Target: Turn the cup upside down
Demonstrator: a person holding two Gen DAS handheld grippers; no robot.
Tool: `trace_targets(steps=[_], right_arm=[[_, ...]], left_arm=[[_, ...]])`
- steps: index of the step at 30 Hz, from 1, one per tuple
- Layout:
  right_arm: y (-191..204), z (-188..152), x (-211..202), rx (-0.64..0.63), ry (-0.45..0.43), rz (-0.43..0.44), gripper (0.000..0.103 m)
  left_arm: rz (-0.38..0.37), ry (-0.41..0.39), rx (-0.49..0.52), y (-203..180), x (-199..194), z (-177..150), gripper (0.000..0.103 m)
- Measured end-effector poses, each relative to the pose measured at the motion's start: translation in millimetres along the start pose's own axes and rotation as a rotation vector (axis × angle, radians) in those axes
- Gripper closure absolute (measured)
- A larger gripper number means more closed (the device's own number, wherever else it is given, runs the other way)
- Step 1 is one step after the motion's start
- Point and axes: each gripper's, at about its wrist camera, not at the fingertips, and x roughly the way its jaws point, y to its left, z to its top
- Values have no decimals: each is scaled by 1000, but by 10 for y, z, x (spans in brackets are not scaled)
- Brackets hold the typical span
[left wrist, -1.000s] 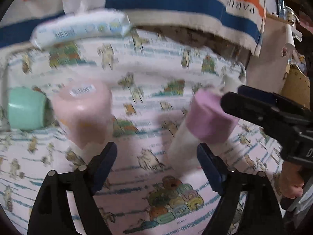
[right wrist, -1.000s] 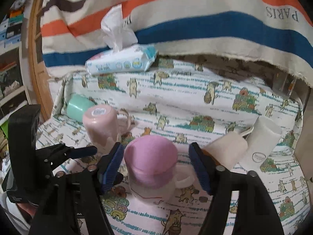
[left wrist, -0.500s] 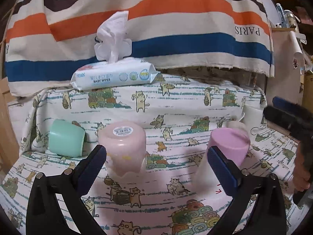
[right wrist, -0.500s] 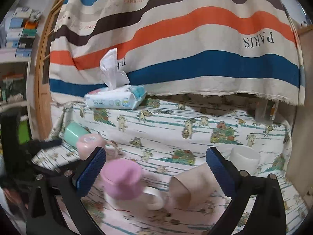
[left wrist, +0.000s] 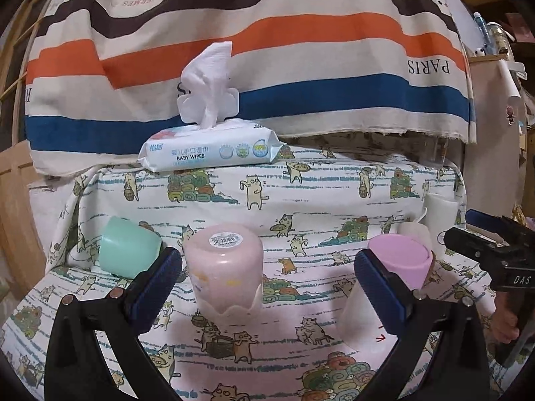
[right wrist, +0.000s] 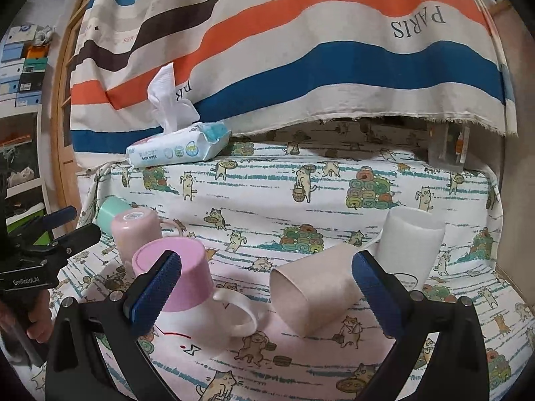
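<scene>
A pink-bottomed white mug [right wrist: 187,287] stands upside down on the cat-print cloth, handle to the right; it also shows in the left wrist view [left wrist: 394,267]. A pale pink cup [left wrist: 224,270] stands upside down [right wrist: 137,230]. A mint cup [left wrist: 128,250] lies on its side at the left [right wrist: 110,210]. A beige cup [right wrist: 314,294] lies on its side, and a white cup [right wrist: 413,237] stands beside it. My left gripper [left wrist: 267,290] is open and empty in front of the pale pink cup. My right gripper [right wrist: 267,290] is open and empty, back from the mug and beige cup.
A pack of baby wipes [left wrist: 207,150] sits at the back on a raised ledge, under a striped hanging cloth [left wrist: 267,67]. A wooden frame [right wrist: 67,100] stands at the left. Shelves with boxes [right wrist: 20,67] are further left.
The right gripper has let go of the pink-bottomed mug, opened wide and drawn back. The left gripper has pulled back and levelled out, so more of the scene shows.
</scene>
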Motion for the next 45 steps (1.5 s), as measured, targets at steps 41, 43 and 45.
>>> trace_targets(steps=[41, 43, 45], right_arm=[[-12, -13, 66, 3, 52, -37, 0], [-17, -14, 65, 5, 49, -39, 1], [-16, -14, 69, 4, 52, -39, 1]], left_arm=[[7, 25, 8, -7, 39, -20, 1], [7, 25, 10, -7, 39, -20, 1], [7, 24, 10, -7, 38, -19, 1]])
